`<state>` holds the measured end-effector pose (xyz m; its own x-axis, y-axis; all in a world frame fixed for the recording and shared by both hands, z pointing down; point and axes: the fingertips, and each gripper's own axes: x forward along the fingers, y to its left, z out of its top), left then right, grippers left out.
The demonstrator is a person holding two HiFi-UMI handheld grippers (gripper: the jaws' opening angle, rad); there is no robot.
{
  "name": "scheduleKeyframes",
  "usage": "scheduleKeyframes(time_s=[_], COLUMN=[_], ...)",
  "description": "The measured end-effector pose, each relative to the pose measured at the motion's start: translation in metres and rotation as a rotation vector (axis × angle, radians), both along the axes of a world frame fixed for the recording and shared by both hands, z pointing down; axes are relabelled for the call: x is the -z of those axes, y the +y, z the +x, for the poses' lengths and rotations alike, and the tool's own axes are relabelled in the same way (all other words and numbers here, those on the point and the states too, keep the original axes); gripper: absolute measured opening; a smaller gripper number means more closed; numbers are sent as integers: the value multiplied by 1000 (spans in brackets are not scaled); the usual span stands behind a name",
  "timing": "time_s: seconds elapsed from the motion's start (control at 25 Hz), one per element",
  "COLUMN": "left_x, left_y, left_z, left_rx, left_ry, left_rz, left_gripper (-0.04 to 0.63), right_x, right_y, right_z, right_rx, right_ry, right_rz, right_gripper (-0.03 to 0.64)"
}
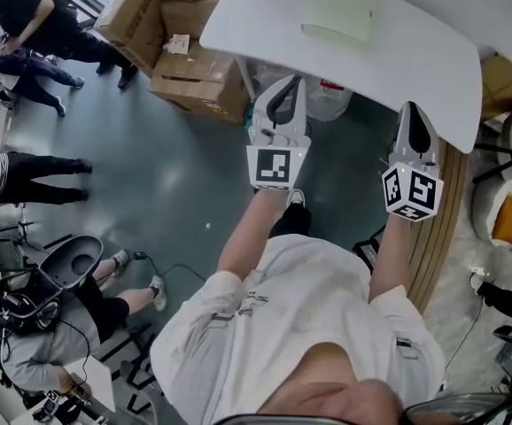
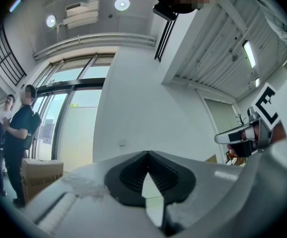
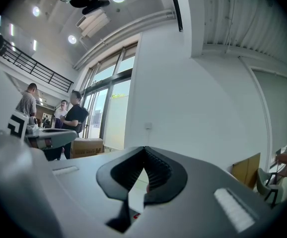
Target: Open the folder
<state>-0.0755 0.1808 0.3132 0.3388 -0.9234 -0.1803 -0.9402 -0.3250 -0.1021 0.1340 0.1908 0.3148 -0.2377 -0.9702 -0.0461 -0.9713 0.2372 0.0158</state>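
1. On the white table (image 1: 415, 56), beyond both grippers, lies the pale folder (image 1: 336, 23), flat and untouched; we judge it still closed.
2. We see the left gripper (image 1: 283, 85) and right gripper (image 1: 413, 112) with jaws together, holding nothing. They are level, seemingly for the approach.

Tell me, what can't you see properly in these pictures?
- Folder: head view, pale and washed out on the white table; its opening edge can't be told.
- Both gripper views: aimed at the wall, so no folder shows.
- Clear container: head view, top hidden by the table.
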Motion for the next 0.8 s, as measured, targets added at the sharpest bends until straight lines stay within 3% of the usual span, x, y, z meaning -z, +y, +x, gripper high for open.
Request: scheduleKeyframes(time_s=[0.44, 0.8], left_x=[11, 13], left_y=[-62, -96], left_z=[-46, -31], left_rx=[-19, -69], left_ry=[13, 11], left_rz=[24, 35], left_gripper=[2, 2], right_x=[16, 16], right_y=[-59, -83], right_z=[-49, -36], right_rx=[-18, -69], right_ry=[29, 30], right_rz=[25, 31], right_gripper=[2, 2])
